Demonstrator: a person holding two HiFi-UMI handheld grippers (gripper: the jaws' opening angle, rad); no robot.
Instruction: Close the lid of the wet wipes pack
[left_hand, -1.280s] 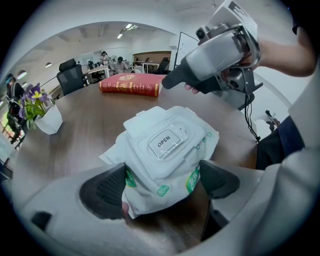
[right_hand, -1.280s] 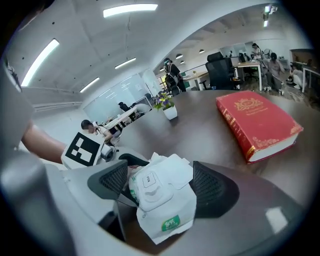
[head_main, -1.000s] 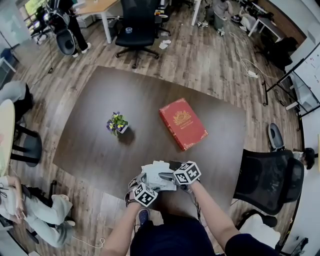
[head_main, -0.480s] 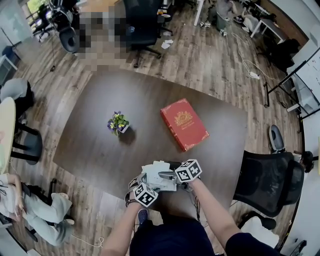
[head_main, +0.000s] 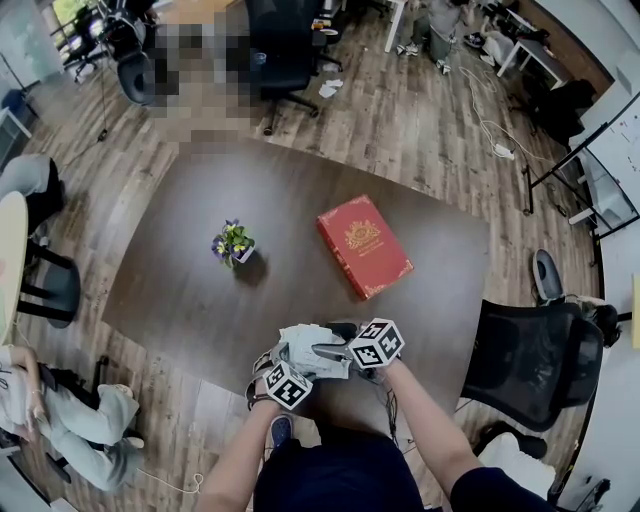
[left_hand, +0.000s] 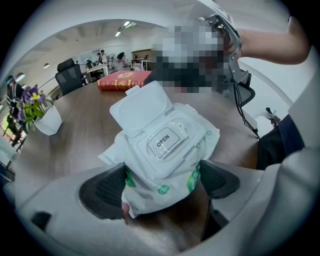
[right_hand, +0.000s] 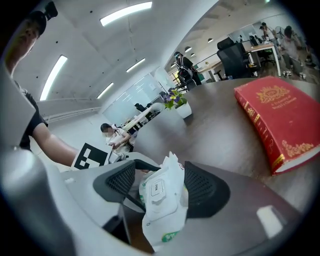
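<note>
Dark wood makes up the tabletop (head_main: 190, 300) in an open office, and the work is happening at its near edge, right in front of the person. The wipes pack (left_hand: 167, 150) is there, lifted a little off the wood as far as I can judge. The left hand-held gripper (left_hand: 160, 182) is clamped across its near end, with both pads pressed into the soft sides. The right hand-held gripper (right_hand: 160, 185) comes in from the other side and straddles the pack edge-on. Its far pad touches the wrapper and the near pad is close against it, so it appears to be pinching the pack too. The lid (left_hand: 142, 105) stands flipped up and back on its hinge, away from the left gripper. This leaves the sticker marked OPEN uncovered, so the closing has not started. I judge that the pack is steadied and what remains is to swing the lid down and press it until it catches. Farther out lie a red book (head_main: 364, 246) and a small potted plant (head_main: 233, 245), well apart from each other. An office chair (head_main: 275, 45) stands beyond the far edge.
</note>
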